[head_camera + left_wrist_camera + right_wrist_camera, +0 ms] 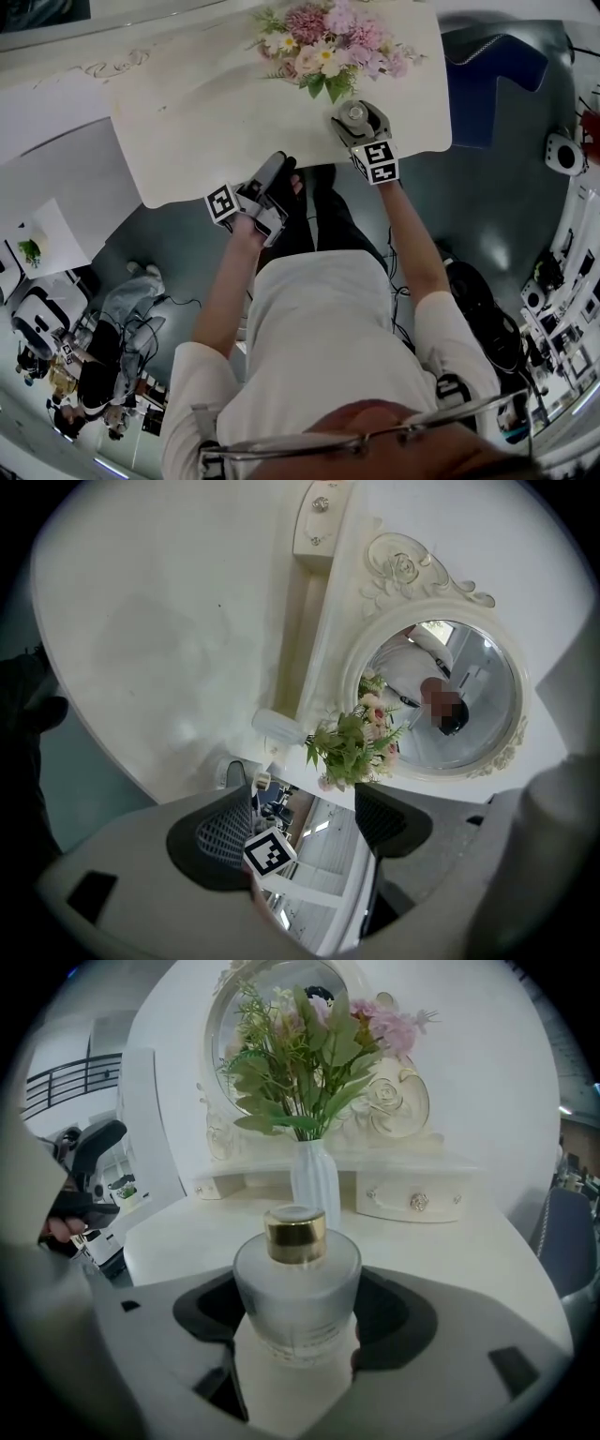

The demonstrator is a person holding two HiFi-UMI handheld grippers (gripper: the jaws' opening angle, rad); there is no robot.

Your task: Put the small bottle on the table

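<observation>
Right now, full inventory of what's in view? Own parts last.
small bottle: 1, frosted glass with gold cap, between the right gripper's jaws, over the table's near side
table: 1, white, in front of the person
vase: 1, white, on the table behind the bottle
flowers: 1 bunch, pink and white with green leaves, in the vase
mirror: 1, oval, ornate white frame, at the table's back
left gripper: 1, grey, open, empty, by the table's near edge
right gripper: 1, grey, shut on the small bottle
</observation>
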